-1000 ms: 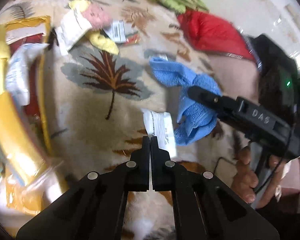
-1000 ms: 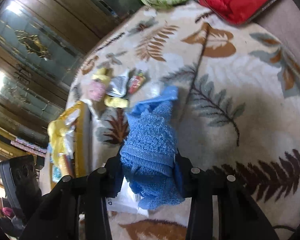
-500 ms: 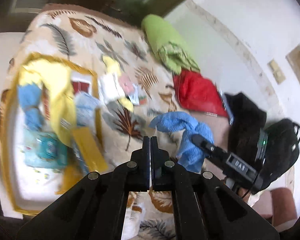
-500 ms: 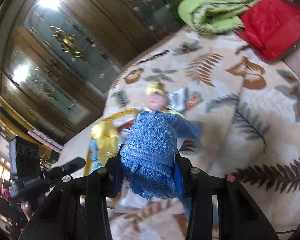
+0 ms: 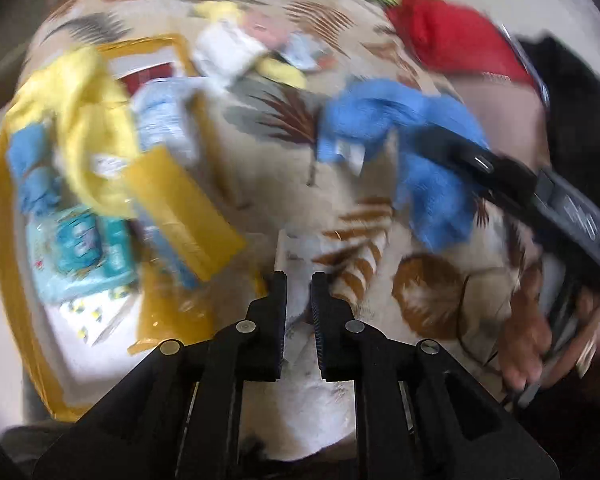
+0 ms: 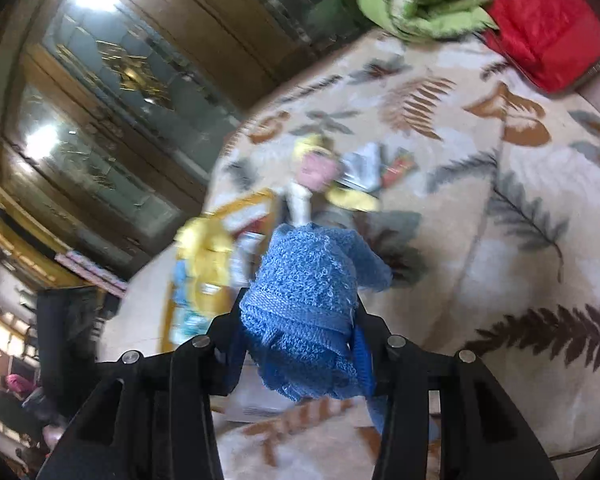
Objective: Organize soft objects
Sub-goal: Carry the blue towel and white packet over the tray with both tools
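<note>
1 blue towel (image 6: 304, 300) gripped in right claw (image 6: 300, 312); left claw (image 5: 299, 280) just cracked open, empty.

- Blue towel (image 6: 304, 292): looped terry cloth, rough and matt.
- Bedspread (image 6: 480, 240): soft matt cloth with printed leaves.
- Red cushion (image 6: 548, 28): shiny, crinkled fabric.
- Cabinet doors (image 6: 112, 92): dark glossy wood and glass.
- Right hand-held gripper (image 6: 300, 344): matt black plastic, metal pins.

We log the left wrist view looking steeply down from above a leaf-patterned blanket (image 5: 284, 168). The right wrist view sits nearer, angled shallower toward a glass-fronted cabinet (image 6: 100, 128). Both share the blue towel (image 5: 404, 140), yellow-rimmed tray (image 5: 4, 240) and red cushion (image 6: 548, 28).
</note>
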